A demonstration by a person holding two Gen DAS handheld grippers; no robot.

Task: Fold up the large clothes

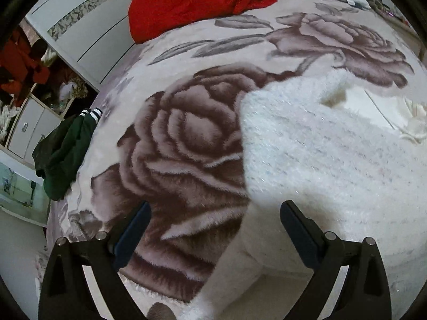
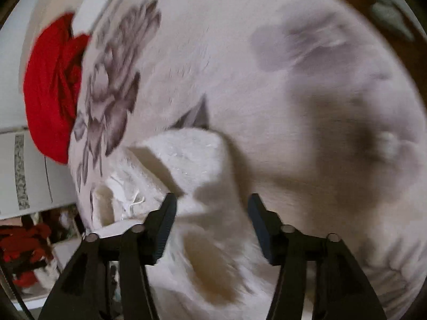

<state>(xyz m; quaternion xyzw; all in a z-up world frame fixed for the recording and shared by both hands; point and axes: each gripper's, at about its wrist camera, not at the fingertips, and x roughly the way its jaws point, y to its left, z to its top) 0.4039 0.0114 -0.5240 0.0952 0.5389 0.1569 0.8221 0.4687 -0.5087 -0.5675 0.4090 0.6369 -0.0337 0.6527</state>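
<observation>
While the left gripper [image 1: 215, 222] holds its fingers wide and empty, the fluffy white knitted sweater [image 1: 320, 154] lies beyond its right finger on the rose-patterned plush blanket [image 1: 186, 138]. Through the right wrist camera, the right gripper [image 2: 212, 213] stands half open, the sweater's fold [image 2: 192, 157] just ahead of its fingers, unpinched.

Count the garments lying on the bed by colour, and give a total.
White: 1, the fluffy sweater
Red: 1, the red garment
Dark green: 1, the green garment
Total: 3
</observation>
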